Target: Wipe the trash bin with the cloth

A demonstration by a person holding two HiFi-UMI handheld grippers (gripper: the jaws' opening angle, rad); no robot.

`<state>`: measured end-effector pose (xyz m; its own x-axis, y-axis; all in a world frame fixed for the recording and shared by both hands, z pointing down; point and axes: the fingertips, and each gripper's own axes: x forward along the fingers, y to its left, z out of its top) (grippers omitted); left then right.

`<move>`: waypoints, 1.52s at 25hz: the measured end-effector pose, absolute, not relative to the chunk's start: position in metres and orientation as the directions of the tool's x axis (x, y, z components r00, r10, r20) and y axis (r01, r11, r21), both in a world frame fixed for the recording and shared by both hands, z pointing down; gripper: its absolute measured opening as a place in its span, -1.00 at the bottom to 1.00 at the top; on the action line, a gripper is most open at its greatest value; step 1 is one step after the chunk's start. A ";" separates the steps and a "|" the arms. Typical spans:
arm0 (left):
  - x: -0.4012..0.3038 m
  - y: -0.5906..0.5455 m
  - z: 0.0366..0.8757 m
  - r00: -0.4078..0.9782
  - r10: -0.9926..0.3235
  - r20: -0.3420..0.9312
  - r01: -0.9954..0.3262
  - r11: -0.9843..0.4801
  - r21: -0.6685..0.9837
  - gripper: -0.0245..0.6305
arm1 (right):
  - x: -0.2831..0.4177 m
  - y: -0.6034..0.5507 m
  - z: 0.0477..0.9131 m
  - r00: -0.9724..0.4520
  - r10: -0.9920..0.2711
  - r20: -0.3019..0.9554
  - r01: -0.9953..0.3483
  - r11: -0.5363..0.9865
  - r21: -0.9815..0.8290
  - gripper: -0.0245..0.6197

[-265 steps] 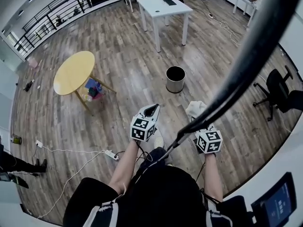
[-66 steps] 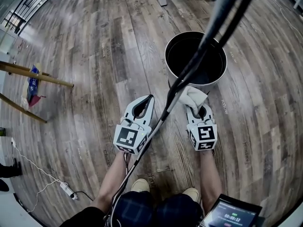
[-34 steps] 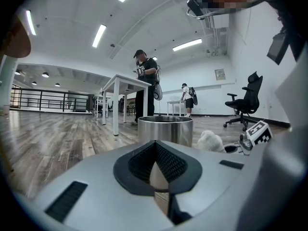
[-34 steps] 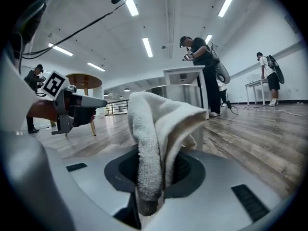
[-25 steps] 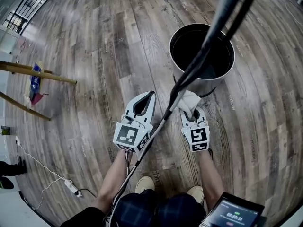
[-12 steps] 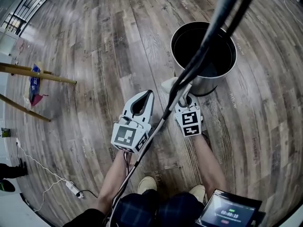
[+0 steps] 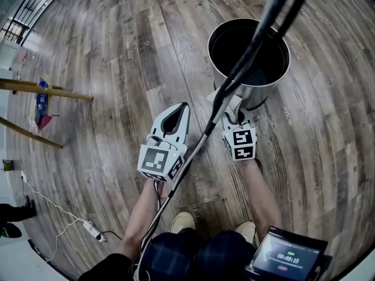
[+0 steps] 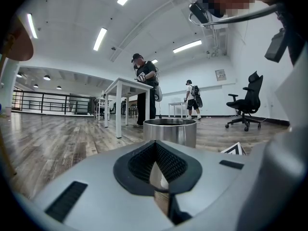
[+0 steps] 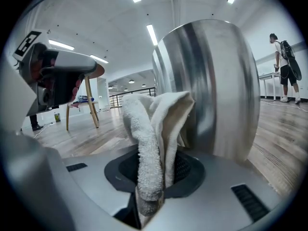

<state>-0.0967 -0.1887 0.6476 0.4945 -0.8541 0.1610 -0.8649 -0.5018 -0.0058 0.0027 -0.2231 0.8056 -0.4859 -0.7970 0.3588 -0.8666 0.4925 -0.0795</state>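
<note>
Clamping a white cloth (image 9: 153, 129) between its jaws, right gripper (image 7: 233, 105) holds it at the lower outer wall of the steel trash bin (image 7: 251, 96), apparently touching the metal. Trash bin: upright on wood floor (image 7: 117, 69). Left gripper (image 7: 179, 111): jaws together, nothing between them, just beside the right gripper, apart from the bin.

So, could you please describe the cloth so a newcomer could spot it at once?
Find the round steel trash bin on the wooden floor. Beside its wall, the right gripper is shut on the cloth: the only white, fluffy thing there, folded and standing up from the jaws.
</note>
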 end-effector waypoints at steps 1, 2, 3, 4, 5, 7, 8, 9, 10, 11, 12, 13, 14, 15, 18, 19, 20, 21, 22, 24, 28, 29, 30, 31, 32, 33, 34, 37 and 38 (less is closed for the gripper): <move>-0.096 -0.188 0.648 0.495 -0.854 0.162 -0.865 -0.502 -0.005 -0.93 | 0.008 -0.220 0.806 -0.481 -0.802 0.356 -0.870 0.485 -0.082 -0.64; -0.095 -0.188 0.649 0.496 -0.853 0.163 -0.864 -0.503 -0.005 -0.93 | 0.013 -0.217 0.806 -0.474 -0.806 0.354 -0.875 0.478 -0.084 -0.64; -0.094 -0.188 0.650 0.496 -0.852 0.164 -0.864 -0.504 -0.005 -0.93 | 0.020 -0.214 0.807 -0.467 -0.810 0.354 -0.879 0.469 -0.086 -0.64; -0.094 -0.188 0.651 0.497 -0.852 0.166 -0.863 -0.505 -0.006 -0.93 | 0.027 -0.211 0.809 -0.458 -0.815 0.356 -0.884 0.459 -0.087 -0.64; -0.093 -0.187 0.652 0.498 -0.851 0.168 -0.863 -0.506 -0.006 -0.93 | 0.035 -0.208 0.810 -0.448 -0.819 0.358 -0.889 0.449 -0.086 -0.64; -0.090 -0.188 0.653 0.498 -0.850 0.170 -0.862 -0.506 -0.004 -0.93 | 0.054 -0.204 0.813 -0.425 -0.830 0.361 -0.901 0.426 -0.079 -0.64; -0.088 -0.188 0.653 0.500 -0.849 0.171 -0.861 -0.508 -0.004 -0.93 | 0.065 -0.203 0.814 -0.409 -0.838 0.362 -0.909 0.411 -0.074 -0.64; -0.086 -0.189 0.653 0.502 -0.848 0.171 -0.860 -0.511 -0.006 -0.93 | 0.076 -0.202 0.815 -0.389 -0.847 0.363 -0.917 0.392 -0.068 -0.64; -0.084 -0.188 0.653 0.505 -0.846 0.172 -0.858 -0.514 -0.007 -0.93 | 0.088 -0.201 0.816 -0.366 -0.857 0.364 -0.927 0.370 -0.061 -0.64; -0.083 -0.188 0.653 0.507 -0.845 0.172 -0.857 -0.515 -0.008 -0.93 | 0.101 -0.201 0.817 -0.343 -0.865 0.366 -0.936 0.346 -0.057 -0.64; -0.082 -0.188 0.653 0.507 -0.845 0.173 -0.857 -0.516 -0.008 -0.93 | 0.113 -0.202 0.820 -0.320 -0.872 0.370 -0.945 0.321 -0.060 -0.64; -0.081 -0.188 0.652 0.506 -0.845 0.174 -0.857 -0.515 -0.007 -0.93 | 0.125 -0.204 0.822 -0.298 -0.878 0.375 -0.953 0.295 -0.068 -0.64; -0.081 -0.187 0.652 0.504 -0.846 0.175 -0.858 -0.513 -0.007 -0.93 | 0.137 -0.206 0.825 -0.277 -0.883 0.379 -0.960 0.268 -0.078 -0.64; -0.081 -0.187 0.652 0.503 -0.846 0.176 -0.859 -0.512 -0.007 -0.93 | 0.148 -0.210 0.827 -0.257 -0.887 0.382 -0.966 0.242 -0.087 -0.64; -0.081 -0.188 0.652 0.502 -0.846 0.180 -0.859 -0.512 -0.016 -0.93 | 0.176 -0.222 0.833 -0.208 -0.895 0.395 -0.978 0.182 -0.103 -0.64; -0.082 -0.188 0.652 0.500 -0.847 0.181 -0.859 -0.511 -0.018 -0.93 | 0.182 -0.226 0.834 -0.197 -0.896 0.399 -0.980 0.169 -0.107 -0.64; -0.083 -0.189 0.651 0.497 -0.848 0.182 -0.861 -0.509 -0.020 -0.93 | 0.187 -0.229 0.835 -0.190 -0.896 0.401 -0.981 0.160 -0.108 -0.64; -0.085 -0.189 0.651 0.494 -0.850 0.183 -0.862 -0.506 -0.021 -0.93 | 0.190 -0.231 0.835 -0.186 -0.897 0.401 -0.982 0.156 -0.107 -0.64; -0.087 -0.189 0.651 0.491 -0.852 0.184 -0.864 -0.503 -0.022 -0.93 | 0.192 -0.233 0.834 -0.185 -0.897 0.402 -0.982 0.156 -0.104 -0.64; -0.089 -0.190 0.650 0.486 -0.854 0.184 -0.867 -0.498 -0.021 -0.93 | 0.191 -0.234 0.833 -0.188 -0.897 0.401 -0.982 0.161 -0.098 -0.64; -0.088 -0.189 0.654 0.486 -0.853 0.190 -0.867 -0.498 -0.021 -0.93 | 0.187 -0.227 0.830 -0.204 -0.896 0.394 -0.979 0.185 -0.084 -0.64; -0.087 -0.188 0.656 0.485 -0.853 0.192 -0.868 -0.497 -0.019 -0.93 | 0.186 -0.222 0.828 -0.210 -0.897 0.389 -0.978 0.194 -0.079 -0.64; -0.086 -0.187 0.657 0.484 -0.854 0.194 -0.868 -0.496 -0.016 -0.93 | 0.185 -0.216 0.824 -0.216 -0.900 0.380 -0.976 0.202 -0.076 -0.64; -0.086 -0.187 0.658 0.484 -0.853 0.195 -0.868 -0.496 -0.013 -0.93 | 0.184 -0.209 0.819 -0.221 -0.903 0.367 -0.975 0.208 -0.076 -0.64; -0.085 -0.187 0.659 0.485 -0.852 0.197 -0.868 -0.497 -0.012 -0.93 | 0.182 -0.201 0.813 -0.226 -0.908 0.352 -0.974 0.212 -0.078 -0.64; -0.085 -0.188 0.659 0.487 -0.851 0.198 -0.867 -0.499 -0.011 -0.93 | 0.178 -0.191 0.807 -0.232 -0.913 0.336 -0.973 0.217 -0.082 -0.64; -0.086 -0.188 0.660 0.489 -0.850 0.198 -0.866 -0.500 -0.010 -0.93 | 0.172 -0.182 0.802 -0.241 -0.916 0.321 -0.970 0.225 -0.087 -0.64; -0.087 -0.190 0.659 0.489 -0.850 0.195 -0.866 -0.499 -0.006 -0.93 | 0.140 -0.157 0.793 -0.290 -0.912 0.290 -0.957 0.274 -0.096 -0.64; -0.087 -0.190 0.658 0.488 -0.851 0.192 -0.867 -0.499 -0.005 -0.93 | 0.128 -0.151 0.792 -0.311 -0.906 0.286 -0.950 0.296 -0.095 -0.64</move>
